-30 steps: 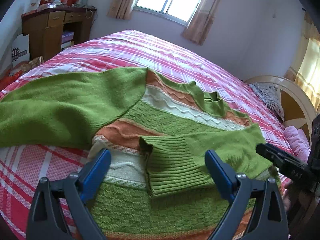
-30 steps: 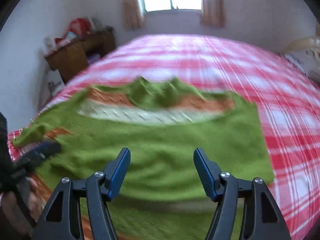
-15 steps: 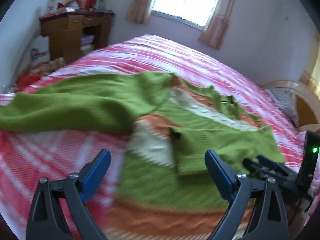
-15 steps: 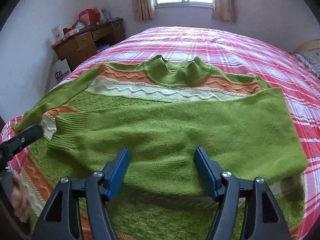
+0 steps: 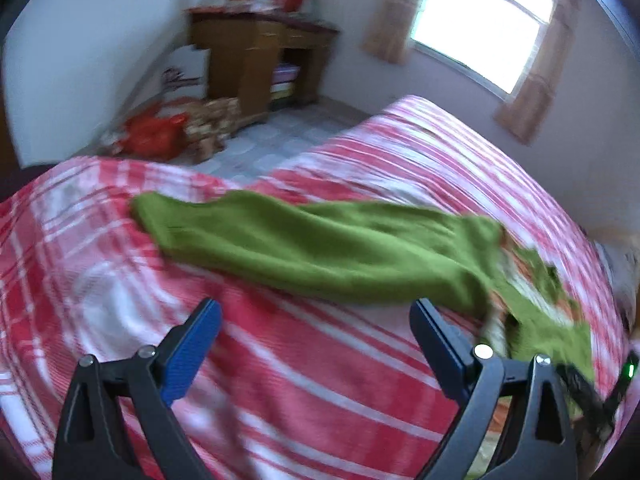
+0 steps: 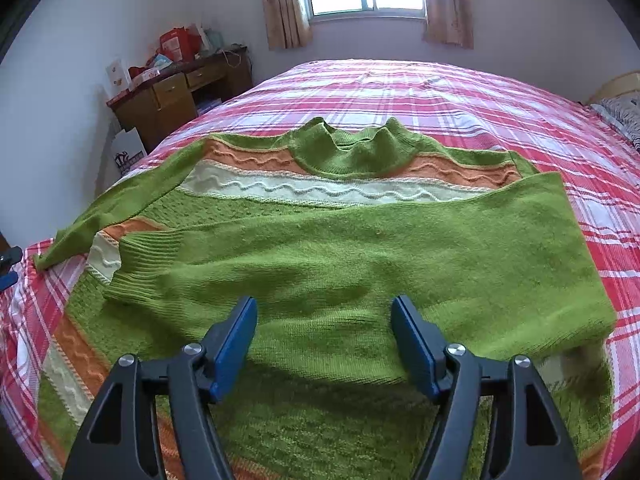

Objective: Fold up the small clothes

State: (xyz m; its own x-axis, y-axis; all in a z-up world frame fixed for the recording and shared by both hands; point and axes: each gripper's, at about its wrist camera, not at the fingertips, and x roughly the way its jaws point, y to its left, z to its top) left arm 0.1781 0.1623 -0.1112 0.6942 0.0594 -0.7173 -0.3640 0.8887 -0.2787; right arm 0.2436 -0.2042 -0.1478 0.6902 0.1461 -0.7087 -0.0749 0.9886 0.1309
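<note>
A green sweater point(image 6: 320, 264) with orange and cream stripes lies flat on the bed. Its right sleeve point(image 6: 400, 256) is folded across the chest, cuff to the left. Its left sleeve point(image 5: 320, 248) lies stretched out over the bedspread, and it also shows in the right wrist view point(image 6: 104, 224). My left gripper point(image 5: 316, 328) is open and empty, just short of that stretched sleeve. My right gripper point(image 6: 324, 320) is open and empty, above the folded sleeve near the hem. The left wrist view is blurred.
The bed point(image 6: 460, 96) has a red and white plaid cover. A wooden desk point(image 6: 180, 92) with clutter stands by the left wall; it also shows in the left wrist view point(image 5: 256, 60). Bags point(image 5: 152, 136) lie on the floor. A pillow point(image 6: 620, 112) is at right.
My left gripper has swung left, away from the sweater body to the stretched sleeve. My right gripper has stayed over the folded sleeve. Both have remained open.
</note>
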